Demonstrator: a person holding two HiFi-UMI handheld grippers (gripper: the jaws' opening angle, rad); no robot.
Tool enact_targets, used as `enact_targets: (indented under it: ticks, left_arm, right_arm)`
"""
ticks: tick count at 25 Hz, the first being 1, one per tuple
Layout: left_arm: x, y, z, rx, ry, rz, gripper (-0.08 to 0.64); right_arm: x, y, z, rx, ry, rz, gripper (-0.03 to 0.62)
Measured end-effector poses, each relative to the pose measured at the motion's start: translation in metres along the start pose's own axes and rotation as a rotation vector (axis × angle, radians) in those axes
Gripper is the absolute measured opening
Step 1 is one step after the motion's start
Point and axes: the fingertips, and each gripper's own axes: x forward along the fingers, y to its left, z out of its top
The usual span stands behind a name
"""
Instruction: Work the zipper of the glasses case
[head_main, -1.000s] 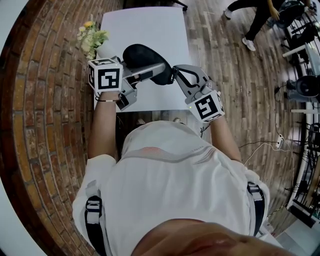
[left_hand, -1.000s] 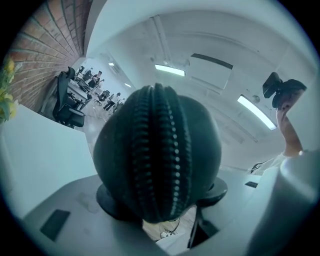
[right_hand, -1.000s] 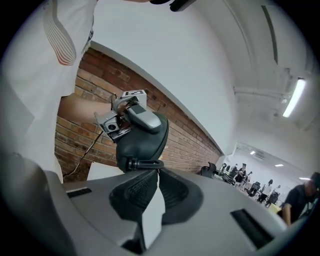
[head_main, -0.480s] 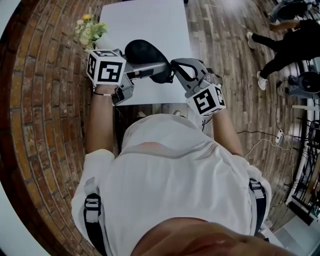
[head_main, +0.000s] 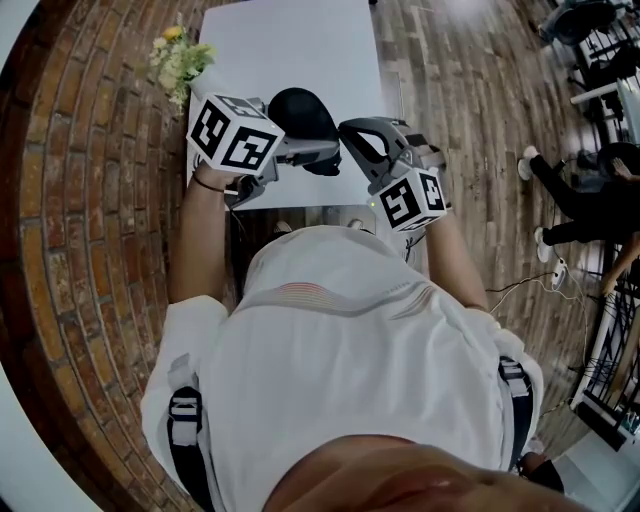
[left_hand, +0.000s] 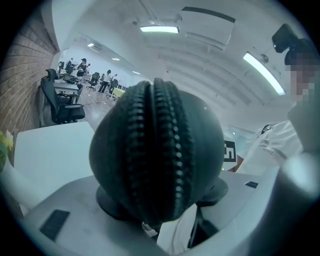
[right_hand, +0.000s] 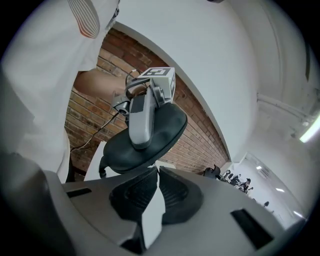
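The black glasses case (head_main: 300, 112) is held up above the white table (head_main: 300, 40). My left gripper (head_main: 300, 150) is shut on it across its body. In the left gripper view the case (left_hand: 160, 150) fills the space between the jaws, and its zipper (left_hand: 152, 150) runs straight up and down. My right gripper (head_main: 343, 150) is shut at the near right end of the case. In the right gripper view its pads (right_hand: 172, 192) meet right at the lower edge of the case (right_hand: 145, 142), on the zipper seam. The pull itself is hidden between them.
A small bunch of flowers (head_main: 180, 60) stands at the table's far left corner. Brick floor lies to the left and wood planks to the right, where a person (head_main: 580, 205) and equipment are. An office chair (left_hand: 57, 100) shows in the background.
My left gripper has rolled, so its marker cube tilts and the case has turned more end-on. The right gripper stayed at the case's end. The person in the background moved nearer along the right.
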Motion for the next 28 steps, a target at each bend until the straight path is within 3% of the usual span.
enact_targets:
  ticks: [4, 9, 12, 14, 18, 21, 28]
  left_arm:
    - [0.006, 0.003, -0.006, 0.038, 0.057, 0.034, 0.270]
    - [0.007, -0.003, -0.007, -0.005, 0.021, -0.056, 0.270]
    - [0.011, -0.002, -0.014, -0.006, 0.023, -0.049, 0.270]
    - [0.016, -0.002, -0.023, 0.013, 0.074, -0.042, 0.270]
    - [0.042, -0.004, -0.059, 0.082, 0.257, -0.012, 0.271]
    - [0.044, 0.003, -0.066, 0.110, 0.286, 0.032, 0.271]
    - [0.048, 0.014, -0.090, 0.178, 0.441, 0.093, 0.272]
  right_arm:
    - [0.003, 0.004, -0.007, -0.036, 0.025, -0.003, 0.063]
    - [0.000, -0.006, 0.002, -0.009, -0.014, -0.046, 0.060]
    - [0.002, -0.007, 0.004, -0.013, -0.015, -0.049, 0.060]
    - [0.002, -0.010, 0.006, -0.010, -0.027, -0.064, 0.060]
    - [0.002, -0.022, 0.018, -0.049, -0.050, -0.086, 0.063]
    - [0.004, -0.019, 0.020, -0.102, -0.047, -0.047, 0.060]
    - [0.006, -0.006, 0.024, -0.216, -0.052, -0.005, 0.064]
